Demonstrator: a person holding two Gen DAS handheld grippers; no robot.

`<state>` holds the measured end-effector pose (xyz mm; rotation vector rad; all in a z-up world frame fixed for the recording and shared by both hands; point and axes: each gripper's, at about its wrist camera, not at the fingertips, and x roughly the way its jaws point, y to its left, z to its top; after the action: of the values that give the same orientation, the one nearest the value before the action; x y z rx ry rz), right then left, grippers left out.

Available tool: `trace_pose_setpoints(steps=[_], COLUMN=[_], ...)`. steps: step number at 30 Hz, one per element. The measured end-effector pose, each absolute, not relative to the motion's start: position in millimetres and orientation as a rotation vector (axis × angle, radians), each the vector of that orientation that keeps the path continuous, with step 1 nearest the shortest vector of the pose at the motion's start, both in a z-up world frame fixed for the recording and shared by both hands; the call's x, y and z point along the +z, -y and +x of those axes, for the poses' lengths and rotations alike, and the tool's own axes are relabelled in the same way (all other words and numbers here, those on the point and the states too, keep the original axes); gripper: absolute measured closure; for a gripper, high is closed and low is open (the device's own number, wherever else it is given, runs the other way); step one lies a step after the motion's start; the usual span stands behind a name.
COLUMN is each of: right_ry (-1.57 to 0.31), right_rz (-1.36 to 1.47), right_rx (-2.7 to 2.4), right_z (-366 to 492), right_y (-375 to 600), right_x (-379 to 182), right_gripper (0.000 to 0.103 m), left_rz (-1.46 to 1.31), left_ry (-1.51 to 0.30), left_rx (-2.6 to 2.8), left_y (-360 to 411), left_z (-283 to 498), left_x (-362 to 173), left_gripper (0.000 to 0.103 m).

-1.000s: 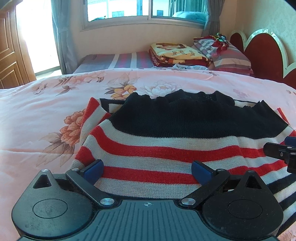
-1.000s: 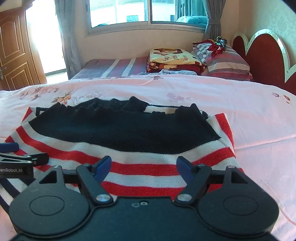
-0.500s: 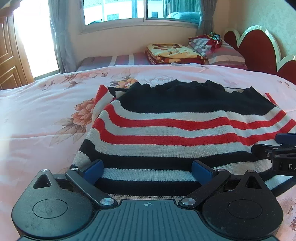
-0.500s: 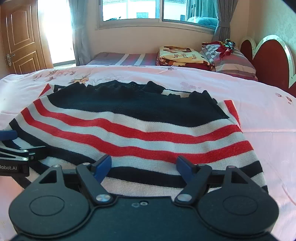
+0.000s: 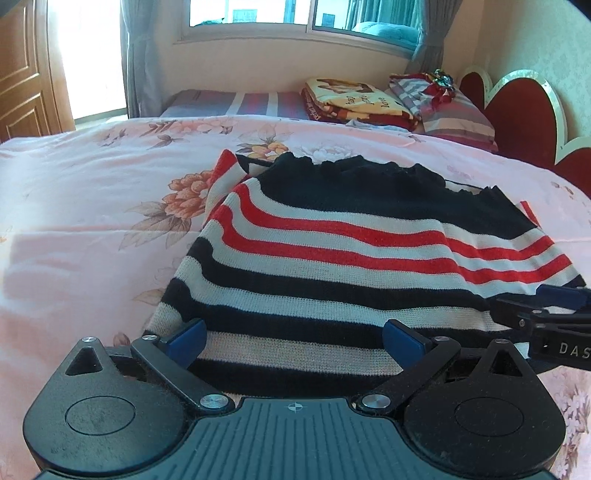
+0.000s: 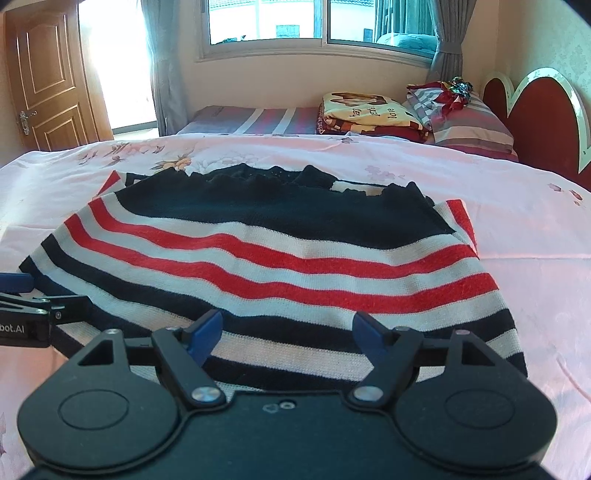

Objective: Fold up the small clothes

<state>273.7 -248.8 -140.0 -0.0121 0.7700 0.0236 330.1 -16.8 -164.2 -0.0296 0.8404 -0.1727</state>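
Note:
A knitted sweater (image 5: 351,258) with black, white and red stripes lies folded on the pink floral bedspread (image 5: 92,221), its black top part at the far side. Over its near edge hovers my left gripper (image 5: 293,332), open, with the near black-and-white stripes showing between its blue pads. The right gripper (image 6: 288,325) is open too, over the sweater (image 6: 277,258) near that same edge. Each gripper shows at the side of the other's view: the right gripper (image 5: 554,306) and the left gripper (image 6: 22,295). The sweater's nearest hem is hidden under the gripper bodies.
Folded blankets (image 6: 365,110) and a striped pillow (image 6: 469,122) lie at the far side, next to a red headboard (image 6: 535,110). A window (image 6: 314,18) and curtains stand behind. A wooden door (image 6: 48,74) is at the far left.
Both grippers have drawn back toward the sweater's near edge, bringing more of the dark lower stripes into view. The jaws have stayed open.

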Motion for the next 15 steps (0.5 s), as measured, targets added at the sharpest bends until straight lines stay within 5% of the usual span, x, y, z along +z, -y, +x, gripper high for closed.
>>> trace_pose_setpoints(steps=[15], right_ry=[-0.790], right_rz=[0.005], right_rx=[0.036], right_z=[259], right_y=[254], right_x=[-144], right_gripper=[0.026], left_rz=[-0.540], left_ry=[-0.914], left_rx=[-0.165], left_y=[-34], left_z=[299], left_x=[-194], left_gripper=[0.003])
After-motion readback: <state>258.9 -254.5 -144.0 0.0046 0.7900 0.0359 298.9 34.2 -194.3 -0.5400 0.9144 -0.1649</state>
